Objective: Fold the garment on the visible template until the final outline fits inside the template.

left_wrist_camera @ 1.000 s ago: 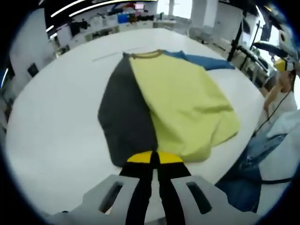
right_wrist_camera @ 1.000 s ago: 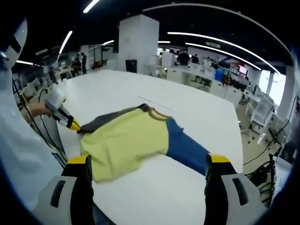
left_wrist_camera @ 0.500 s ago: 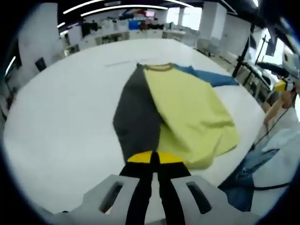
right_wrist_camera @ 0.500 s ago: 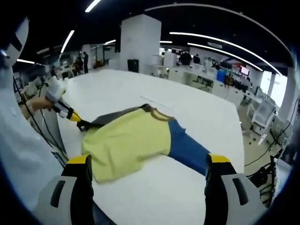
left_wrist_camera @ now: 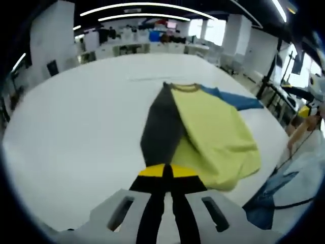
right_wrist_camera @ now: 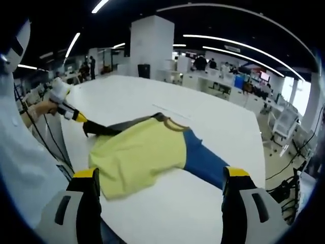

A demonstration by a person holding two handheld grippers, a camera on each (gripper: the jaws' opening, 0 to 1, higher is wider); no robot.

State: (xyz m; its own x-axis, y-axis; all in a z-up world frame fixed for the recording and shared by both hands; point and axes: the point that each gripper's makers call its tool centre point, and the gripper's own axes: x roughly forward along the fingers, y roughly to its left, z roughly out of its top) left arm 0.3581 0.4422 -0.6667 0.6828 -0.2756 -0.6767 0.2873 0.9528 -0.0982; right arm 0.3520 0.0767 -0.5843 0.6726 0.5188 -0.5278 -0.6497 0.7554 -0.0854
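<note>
Left hand-held gripper [left_wrist_camera: 163, 175] has its yellow-tipped jaws pressed together on the end of the dark grey sleeve [left_wrist_camera: 163, 124], which stretches taut from the jaws to the collar [left_wrist_camera: 184, 87] of the garment [left_wrist_camera: 216, 132]. In the right gripper view the same left hand-held gripper [right_wrist_camera: 83, 122] shows at the far side of the garment [right_wrist_camera: 139, 155], held by a person's hand [right_wrist_camera: 48, 104], with the grey sleeve [right_wrist_camera: 114, 127] lifted and pulled out away from the yellow body.

Right hand-held gripper [right_wrist_camera: 160, 180] is spread wide, its two jaws well apart and holding nothing, hovering on the near side of the garment.

The garment lies on the white tabletop [left_wrist_camera: 76, 112], yellow body flat, collar pointing away from the left hand-held gripper. Its blue sleeve [right_wrist_camera: 205, 162] lies flat on the tabletop [right_wrist_camera: 193, 122], extending from the yellow body on the side opposite the grey sleeve.
</note>
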